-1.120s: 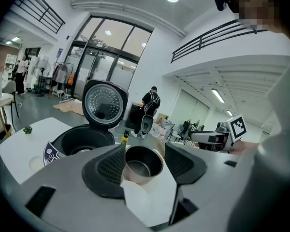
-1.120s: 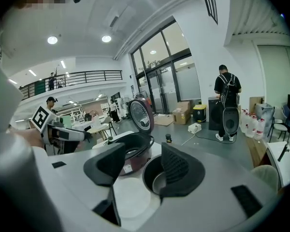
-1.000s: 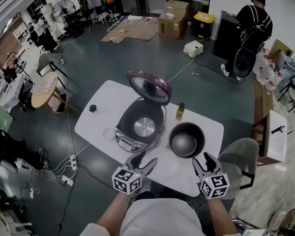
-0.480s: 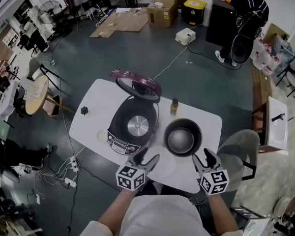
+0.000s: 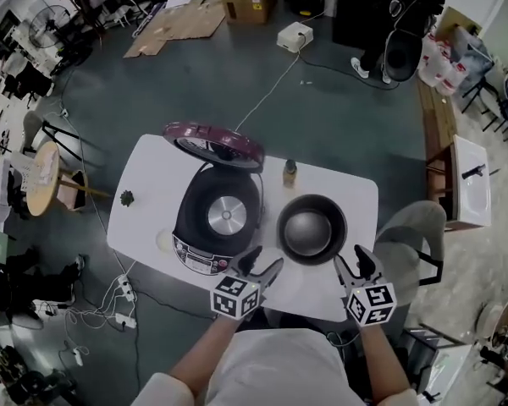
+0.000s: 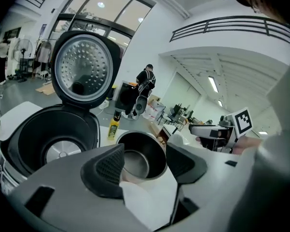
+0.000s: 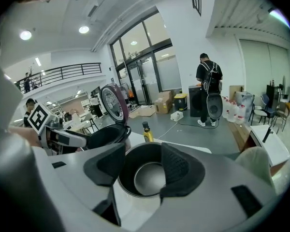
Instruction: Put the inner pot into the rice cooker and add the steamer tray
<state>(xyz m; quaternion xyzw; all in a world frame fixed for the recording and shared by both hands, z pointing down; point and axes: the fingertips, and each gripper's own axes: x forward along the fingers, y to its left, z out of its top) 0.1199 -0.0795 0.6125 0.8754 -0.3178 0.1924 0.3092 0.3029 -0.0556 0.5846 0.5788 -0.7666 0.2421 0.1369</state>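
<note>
The dark inner pot (image 5: 311,228) stands empty on the white table (image 5: 356,194), right of the open rice cooker (image 5: 216,214) with its maroon lid (image 5: 212,142) raised. My left gripper (image 5: 262,262) hovers open at the table's near edge, between cooker and pot; the pot (image 6: 137,156) shows between its jaws. My right gripper (image 5: 351,260) is open just in front of the pot (image 7: 147,173), aimed into it. Neither holds anything. A white flat piece (image 6: 150,199) lies under the left jaws; its outline is faint.
A small yellow bottle (image 5: 289,173) stands behind the pot. A black knob-like thing (image 5: 126,198) and a small white disc (image 5: 163,241) lie left of the cooker. A grey chair (image 5: 411,244) sits right of the table. Cables and a power strip (image 5: 123,290) lie on the floor.
Both grippers have come forward and down toward the table's near edge and the pot. Their jaws stand as wide as before. Pot and cooker have not moved.
</note>
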